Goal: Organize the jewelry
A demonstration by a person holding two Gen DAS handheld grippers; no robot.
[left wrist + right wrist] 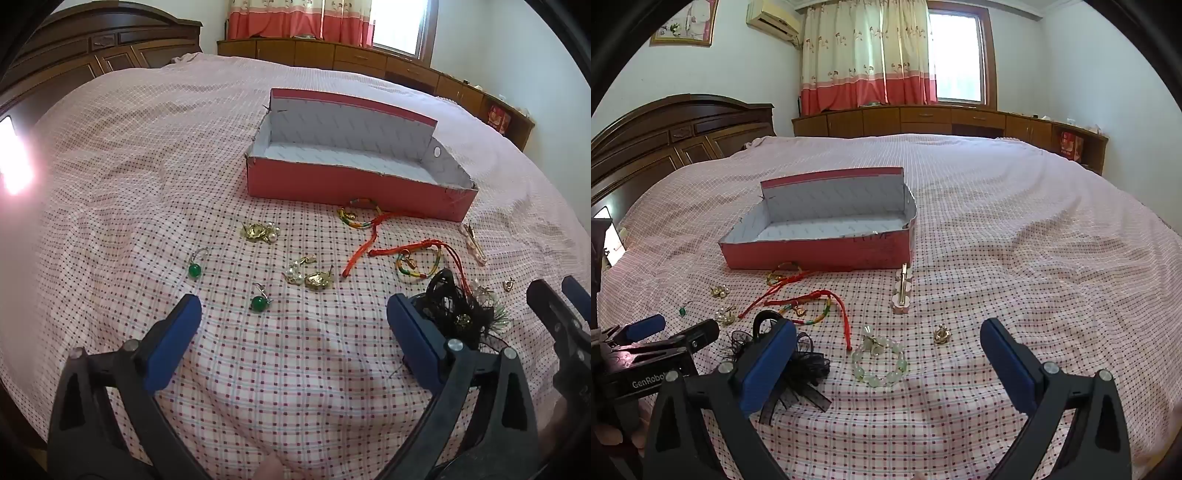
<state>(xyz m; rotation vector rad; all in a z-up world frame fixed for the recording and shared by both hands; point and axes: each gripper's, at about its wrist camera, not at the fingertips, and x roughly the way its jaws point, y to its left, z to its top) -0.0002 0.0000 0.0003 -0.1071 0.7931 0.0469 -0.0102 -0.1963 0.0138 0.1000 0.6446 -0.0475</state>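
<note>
An open red box (354, 184) with a white inside stands on the bed; it also shows in the right wrist view (820, 254). Jewelry lies loose in front of it: two green bead earrings (258, 302), gold and pearl earrings (258, 232), red cord bracelets (373, 236), a black lace hair piece (458, 314), a pale green bead bracelet (881, 363), a hair clip (902, 291) and a small gold piece (941, 334). My left gripper (293, 332) is open and empty above the bedspread. My right gripper (888, 354) is open and empty over the bead bracelet.
The bed has a pink checked spread (1015, 258). A dark wooden headboard (665, 136) stands at the left, low wooden cabinets (923, 118) and a curtained window at the back. The left gripper's body shows at the left edge of the right wrist view (646, 354).
</note>
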